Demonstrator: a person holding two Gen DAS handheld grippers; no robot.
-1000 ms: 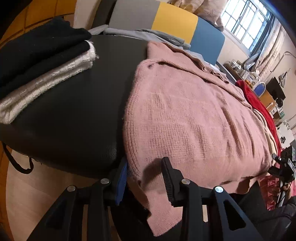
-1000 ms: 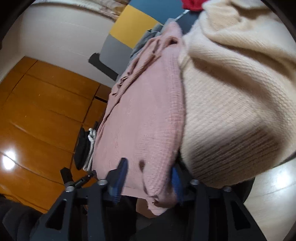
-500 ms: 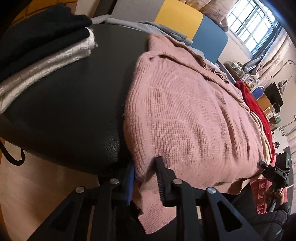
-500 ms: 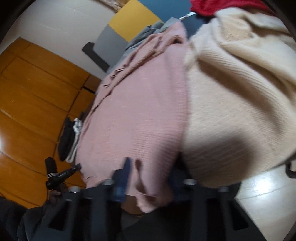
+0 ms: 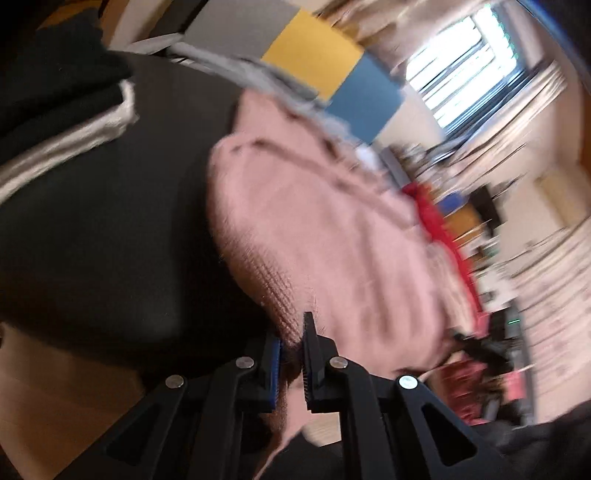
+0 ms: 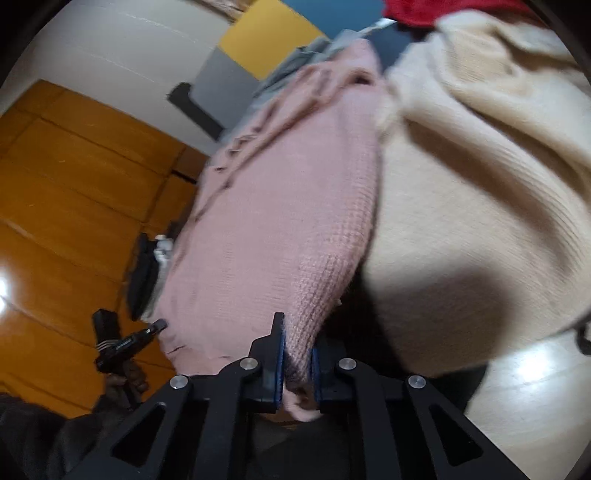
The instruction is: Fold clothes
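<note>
Pink knit sweater (image 5: 332, 236) lies across the black cushion (image 5: 110, 221); your left tool (image 5: 291, 354) and right tool (image 6: 297, 363) each pinch its near hem, ready to lift for a fold.

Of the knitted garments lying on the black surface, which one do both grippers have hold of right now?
The pink sweater: the left gripper and the right gripper each pinch its near hem. The cream sweater beside it and the red garment lie ungripped.

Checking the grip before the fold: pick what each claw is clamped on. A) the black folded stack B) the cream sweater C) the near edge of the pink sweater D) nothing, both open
C: the left claw and the right claw each pinch the pink sweater at its near edge.
</note>
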